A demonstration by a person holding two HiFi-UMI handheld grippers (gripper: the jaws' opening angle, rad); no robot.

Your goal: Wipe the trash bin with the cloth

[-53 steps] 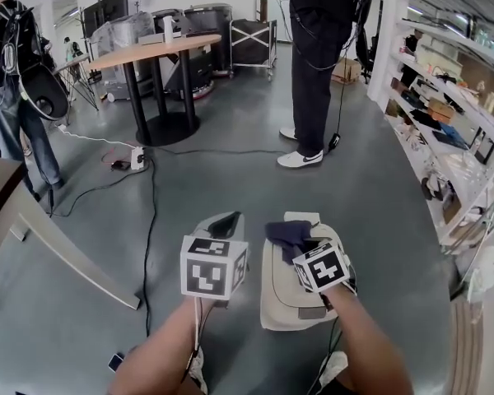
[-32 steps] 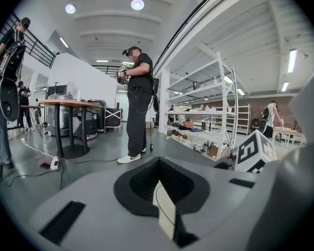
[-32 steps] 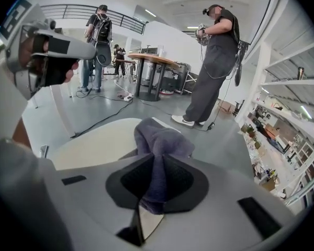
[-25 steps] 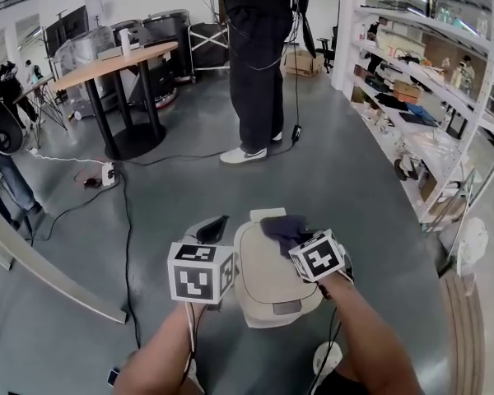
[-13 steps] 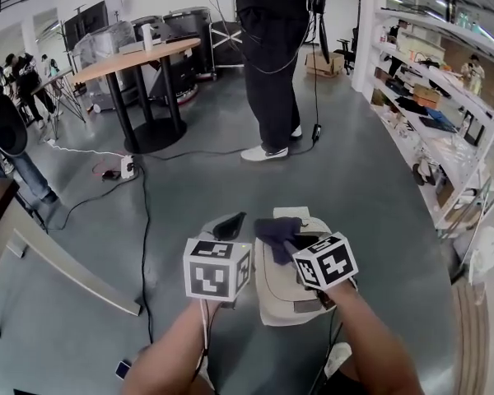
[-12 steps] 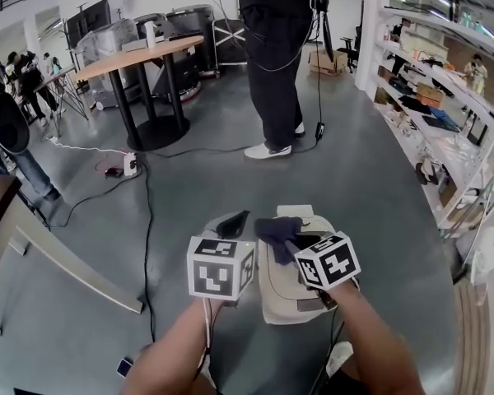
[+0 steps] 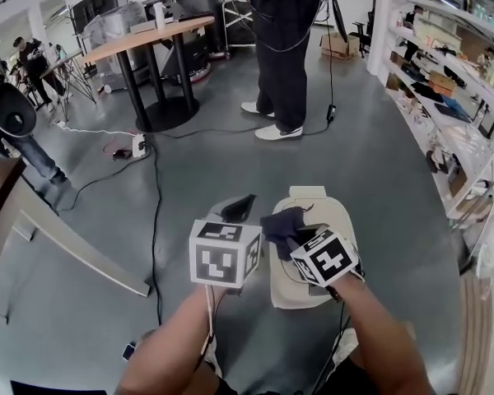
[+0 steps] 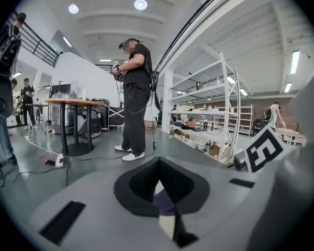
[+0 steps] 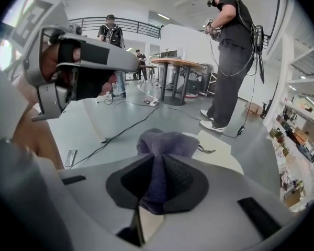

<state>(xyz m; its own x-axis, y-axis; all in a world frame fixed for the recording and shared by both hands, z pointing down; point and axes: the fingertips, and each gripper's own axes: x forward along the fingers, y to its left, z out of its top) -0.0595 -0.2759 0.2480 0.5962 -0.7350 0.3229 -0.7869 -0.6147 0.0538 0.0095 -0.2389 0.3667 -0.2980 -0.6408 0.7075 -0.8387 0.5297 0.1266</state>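
Grey floor (image 7: 395, 188), round table (image 7: 148, 38), cables (image 7: 155, 189), shelving (image 7: 445, 81) rt, ceiling lights (image 8: 141, 4).

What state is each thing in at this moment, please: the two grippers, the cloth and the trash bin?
Left gripper: jaws together, nothing held, off to the bin's left side.
Right gripper: shut on the cloth.
Cloth: bunched, pinched at one end, over the bin's lid; contact with the lid unclear.
Trash bin: upright, lid closed.

Grey floor (image 7: 379, 163) carries trash bin (image 7: 290, 290), cables (image 7: 155, 212), perhaps phone (image 7: 128, 351).
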